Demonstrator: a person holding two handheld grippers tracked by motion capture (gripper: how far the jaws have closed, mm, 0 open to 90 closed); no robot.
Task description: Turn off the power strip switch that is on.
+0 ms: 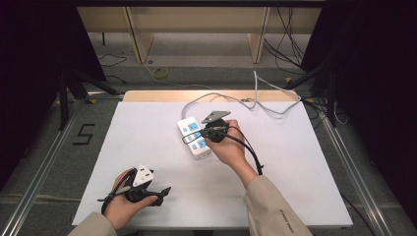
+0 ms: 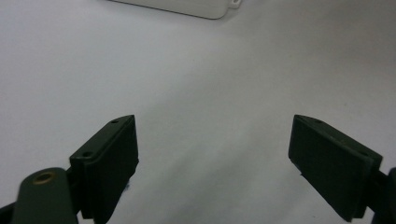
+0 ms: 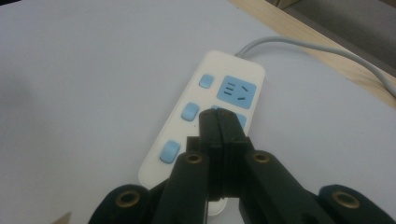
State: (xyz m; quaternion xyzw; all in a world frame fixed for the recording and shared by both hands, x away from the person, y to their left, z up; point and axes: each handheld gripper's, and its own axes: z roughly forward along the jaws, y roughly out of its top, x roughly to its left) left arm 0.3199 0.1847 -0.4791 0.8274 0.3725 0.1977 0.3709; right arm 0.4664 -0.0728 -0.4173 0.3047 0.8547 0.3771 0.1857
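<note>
Your closed right gripper (image 3: 218,122) hides the middle socket of the power strip (image 3: 187,135) in its own view, so contact there can't be told, while in the left gripper view the top edge cuts the strip (image 2: 187,7) down to one white corner.

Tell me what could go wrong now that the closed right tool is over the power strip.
The right tool, shut, sits over the middle socket beside the blue switches; a small drift could press the wrong one. The power strip lies loose on the white table, so a push might slide it. The left tool rests open, far off, unable to steady it.
</note>
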